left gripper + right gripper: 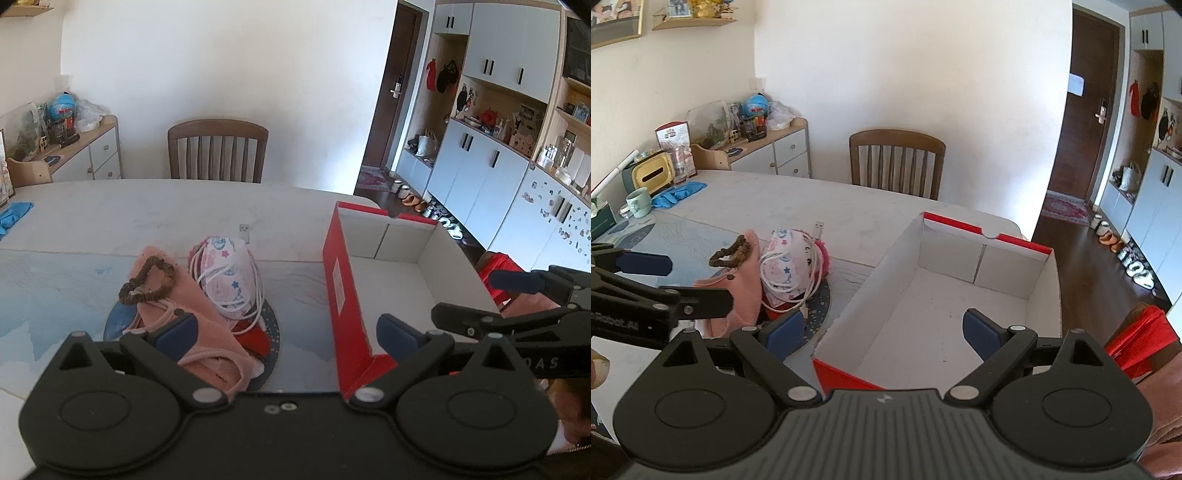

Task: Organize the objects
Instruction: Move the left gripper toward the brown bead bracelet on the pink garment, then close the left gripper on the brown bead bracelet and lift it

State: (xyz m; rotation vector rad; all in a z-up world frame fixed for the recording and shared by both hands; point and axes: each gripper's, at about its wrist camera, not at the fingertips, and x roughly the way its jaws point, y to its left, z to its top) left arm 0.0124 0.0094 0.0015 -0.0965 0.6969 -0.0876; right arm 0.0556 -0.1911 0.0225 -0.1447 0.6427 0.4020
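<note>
A pile lies on a round blue mat (114, 319): a pink cloth (207, 325), a brown bead bracelet (147, 280) on it, a patterned face mask (225, 269) wrapped in a white cable (255, 299), and something red (251, 338) beneath. The pile also shows in the right wrist view, with the mask (786, 258) and the bracelet (733, 253). A red shoebox (338, 280) with a white inside (923, 317) stands open to the right. My left gripper (286, 338) is open, just in front of the pile and the box wall. My right gripper (882, 330) is open over the box's near end.
A wooden chair (218, 149) stands behind the white table (147, 210). Blue gloves (677, 194), a green mug (639, 201) and a tissue box (652, 173) sit at the table's far left. A sideboard (768, 147) stands by the wall. Cabinets (491, 155) and shoes (439, 218) are on the right.
</note>
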